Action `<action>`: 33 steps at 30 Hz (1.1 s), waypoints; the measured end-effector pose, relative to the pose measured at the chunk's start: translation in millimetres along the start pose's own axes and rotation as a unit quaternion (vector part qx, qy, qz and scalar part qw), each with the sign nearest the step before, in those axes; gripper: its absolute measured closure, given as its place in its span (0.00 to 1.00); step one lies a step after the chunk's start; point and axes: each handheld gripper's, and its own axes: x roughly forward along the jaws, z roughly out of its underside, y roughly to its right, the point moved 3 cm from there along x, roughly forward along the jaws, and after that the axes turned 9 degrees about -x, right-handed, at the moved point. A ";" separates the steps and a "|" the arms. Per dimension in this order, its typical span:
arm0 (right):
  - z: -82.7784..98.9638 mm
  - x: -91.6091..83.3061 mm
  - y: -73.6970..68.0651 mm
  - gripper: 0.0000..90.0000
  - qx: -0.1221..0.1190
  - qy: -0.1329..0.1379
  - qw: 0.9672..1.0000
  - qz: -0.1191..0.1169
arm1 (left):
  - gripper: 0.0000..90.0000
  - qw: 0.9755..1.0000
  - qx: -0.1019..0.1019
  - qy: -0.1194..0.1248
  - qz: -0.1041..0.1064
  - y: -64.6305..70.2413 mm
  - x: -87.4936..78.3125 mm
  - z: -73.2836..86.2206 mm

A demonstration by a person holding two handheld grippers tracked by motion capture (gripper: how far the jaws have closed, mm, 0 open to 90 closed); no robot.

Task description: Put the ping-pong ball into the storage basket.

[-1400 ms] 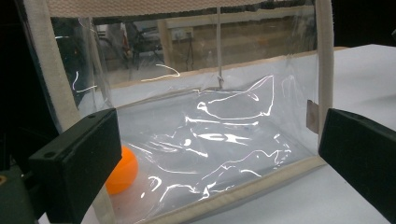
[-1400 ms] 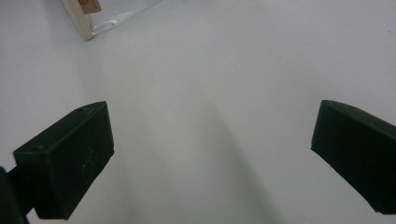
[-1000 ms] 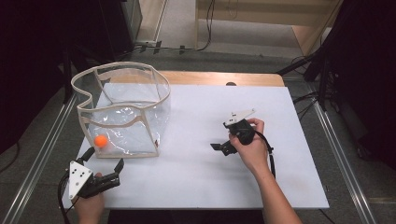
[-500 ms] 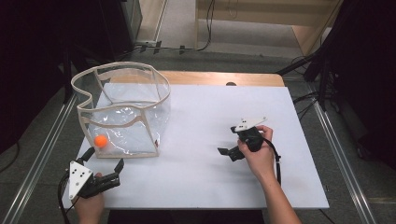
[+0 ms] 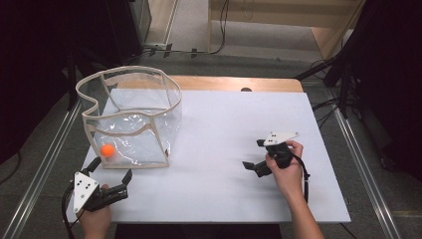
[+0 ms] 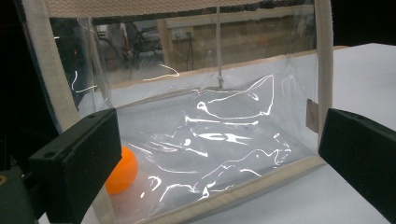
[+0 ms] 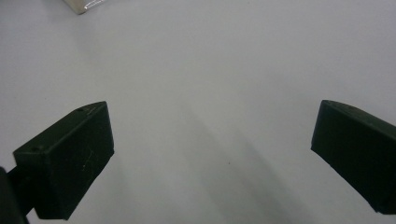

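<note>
A clear plastic bag [image 5: 134,137] with cream trim stands open on the left of the white table [image 5: 219,119]. An orange ball [image 5: 107,150] lies inside it, at its near left corner. My left gripper [image 5: 111,172] is at the table's front left corner. It is open, empty, and faces the bag from just in front of it. In the left gripper view the ball [image 6: 122,170] shows through the bag wall [image 6: 224,126], between the spread jaws of the left gripper [image 6: 219,158]. My right gripper [image 5: 253,153] is open over bare table at the right, and its jaws [image 7: 212,154] hold nothing.
A wooden strip [image 5: 234,83] runs along the table's far edge. Metal rails [image 5: 356,149] flank both sides, and cables lie on the floor behind. A corner of the bag [image 7: 81,4] shows at the top of the right gripper view.
My right gripper has drifted to the right and nearer the front edge, still open. The left gripper, bag and ball have not moved.
</note>
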 end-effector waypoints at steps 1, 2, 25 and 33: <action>2.1 -1.6 0.1 0.00 0.002 0.002 1.000 0.000 | 0.00 1.000 0.000 0.001 0.000 0.2 0.1 0.0; 3.4 -2.7 -0.2 0.00 0.004 0.002 1.000 0.001 | 0.00 1.000 0.000 0.001 0.000 0.3 0.1 0.0; 40.5 -35.1 1.1 0.00 0.022 0.031 0.999 0.025 | 0.00 1.000 0.002 -0.001 -0.001 0.7 0.0 0.2; 53.1 -45.1 1.7 0.00 0.026 0.044 0.998 0.036 | 0.00 1.000 0.003 -0.001 -0.001 1.0 0.1 0.3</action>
